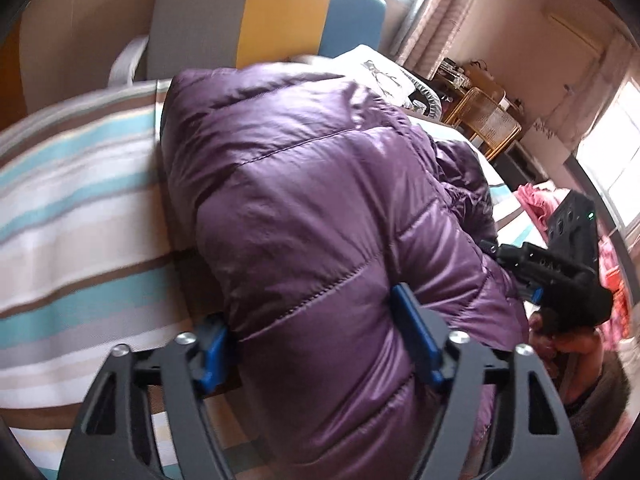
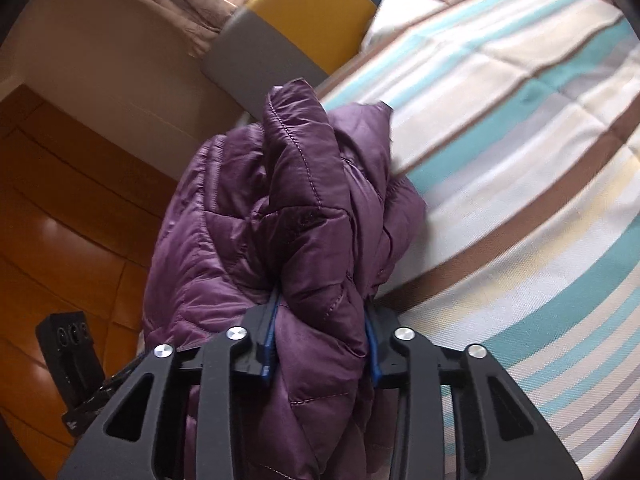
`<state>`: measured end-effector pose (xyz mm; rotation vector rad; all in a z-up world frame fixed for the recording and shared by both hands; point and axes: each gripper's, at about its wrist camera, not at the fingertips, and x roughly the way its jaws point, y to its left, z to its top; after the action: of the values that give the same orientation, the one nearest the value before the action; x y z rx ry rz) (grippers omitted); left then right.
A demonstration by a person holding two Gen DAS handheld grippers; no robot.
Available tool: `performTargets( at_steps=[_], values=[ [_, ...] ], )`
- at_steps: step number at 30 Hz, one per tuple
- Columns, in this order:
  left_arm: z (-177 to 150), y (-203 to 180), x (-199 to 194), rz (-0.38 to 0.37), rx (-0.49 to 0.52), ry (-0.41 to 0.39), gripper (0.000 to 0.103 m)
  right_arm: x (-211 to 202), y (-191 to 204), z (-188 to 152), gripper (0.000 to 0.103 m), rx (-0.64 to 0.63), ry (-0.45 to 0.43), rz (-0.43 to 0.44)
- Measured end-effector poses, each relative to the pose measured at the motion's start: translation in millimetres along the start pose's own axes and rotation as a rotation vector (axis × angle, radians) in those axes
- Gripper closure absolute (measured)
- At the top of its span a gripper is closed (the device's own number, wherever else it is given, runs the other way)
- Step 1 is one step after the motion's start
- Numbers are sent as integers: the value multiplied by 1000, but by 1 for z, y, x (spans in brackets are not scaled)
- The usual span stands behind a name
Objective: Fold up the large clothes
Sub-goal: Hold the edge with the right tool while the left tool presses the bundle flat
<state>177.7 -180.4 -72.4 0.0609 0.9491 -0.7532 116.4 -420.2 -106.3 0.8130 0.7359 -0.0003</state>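
A purple quilted puffer jacket [image 1: 312, 208] lies bunched on the striped bed cover [image 1: 72, 208]. My left gripper [image 1: 316, 332] is shut on a thick fold of the jacket, its blue pads [image 1: 416, 332] pressed on either side. In the right wrist view the jacket [image 2: 288, 216] hangs over the bed's edge, and my right gripper [image 2: 320, 344] is shut on another thick fold of it. The right gripper's body [image 1: 560, 272] shows at the jacket's right end in the left wrist view.
A grey, yellow and blue headboard [image 1: 272, 16] stands behind the bed, with a white pillow [image 1: 380, 72] beside it. A rattan chair [image 1: 488, 120] and pink clothes [image 1: 536, 204] lie to the right. Wooden floor [image 2: 60, 184] borders the bed [image 2: 520, 160].
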Motion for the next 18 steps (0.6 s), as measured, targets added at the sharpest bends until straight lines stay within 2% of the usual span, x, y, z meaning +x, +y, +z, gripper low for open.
performTargets(
  at_steps=[7,11,18],
  values=[
    [1,-20,-18,81,99,-66,48,-9,10,-12,75,-58,-77,51],
    [1,-25,-31,117,124,-107,51,-12,20,-17,75,-88,-88,73],
    [5,-10,-55,158,130,-176,52,-15,32,-23,75,-116,-99,128]
  ],
)
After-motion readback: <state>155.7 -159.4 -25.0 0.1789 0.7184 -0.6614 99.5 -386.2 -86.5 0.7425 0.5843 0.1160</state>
